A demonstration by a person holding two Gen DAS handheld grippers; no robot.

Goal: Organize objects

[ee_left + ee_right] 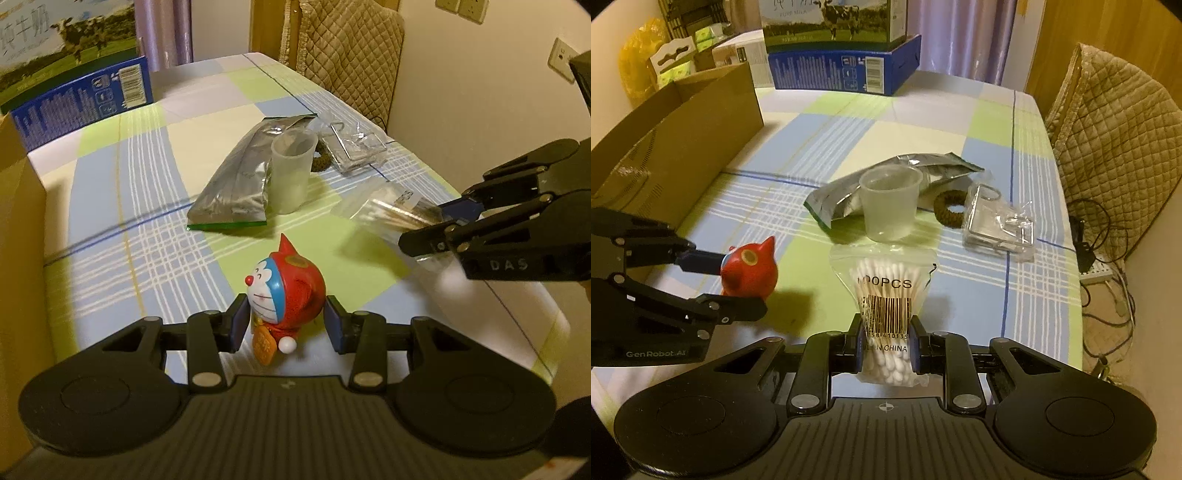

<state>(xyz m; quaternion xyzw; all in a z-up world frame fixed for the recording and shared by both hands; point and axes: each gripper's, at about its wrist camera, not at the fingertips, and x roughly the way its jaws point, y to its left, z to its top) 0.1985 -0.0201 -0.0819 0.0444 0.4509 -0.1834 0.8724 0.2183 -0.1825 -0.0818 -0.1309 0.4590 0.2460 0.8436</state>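
A red and blue Doraemon figurine (284,291) stands on the checked tablecloth between the pads of my left gripper (286,325); the pads sit close on both sides of it. It also shows in the right wrist view (750,271), with the left gripper (735,284) around it. My right gripper (884,341) is shut on a clear bag of cotton swabs (884,291) and holds it above the table. In the left wrist view the bag (391,210) hangs from the right gripper (439,225). A translucent plastic cup (888,203) stands mid-table.
An open cardboard box (676,147) stands at the left. A silver foil pouch (849,192), a brown hair tie (951,206) and a clear plastic case (997,225) lie near the cup. A blue box (846,68) sits at the back. A padded chair (1115,140) stands right.
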